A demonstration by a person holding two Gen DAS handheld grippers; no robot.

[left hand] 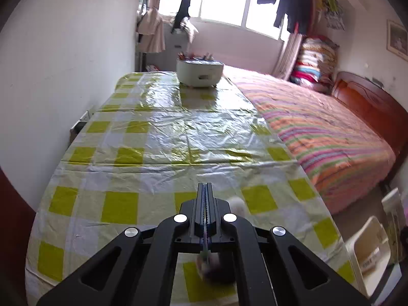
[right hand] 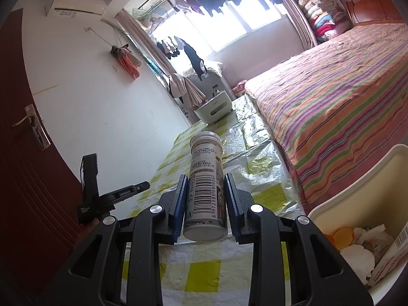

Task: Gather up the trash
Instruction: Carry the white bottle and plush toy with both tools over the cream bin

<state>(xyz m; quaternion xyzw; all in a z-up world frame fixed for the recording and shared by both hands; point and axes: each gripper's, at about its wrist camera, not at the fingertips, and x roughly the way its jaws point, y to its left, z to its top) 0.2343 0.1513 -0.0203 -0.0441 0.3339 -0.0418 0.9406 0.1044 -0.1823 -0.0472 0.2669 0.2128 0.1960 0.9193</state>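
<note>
The right gripper [right hand: 205,199] has its blue-padded fingers [right hand: 178,211] on either side of a white labelled bottle [right hand: 205,186], apparently pinching it. The bottle's long axis runs straight along the fingers, its flat base toward the camera and its capped end pointing away over the checked tablecloth [right hand: 201,275]; no support shows under it, so it seems lifted. What the coming move likely turns on is the cream bin [right hand: 357,193], which sits low at the near right, beside the table edge and below the striped bed [right hand: 344,107] — it already holds crumpled paper and wrappers. The bottle lies to the left of that opening, so a swing to the right and a tilt down looks necessary before letting go. The left gripper [left hand: 205,186] is pressed together, with a thin scrap of something blurred [left hand: 207,265] hanging below its fingers; whether it is truly gripped I cannot tell. In its view the bin [left hand: 367,244] also lies at the near right, farther off — so the right hand is the nearer one. A white storage box [left hand: 200,72] stands at the table's far end.
</note>
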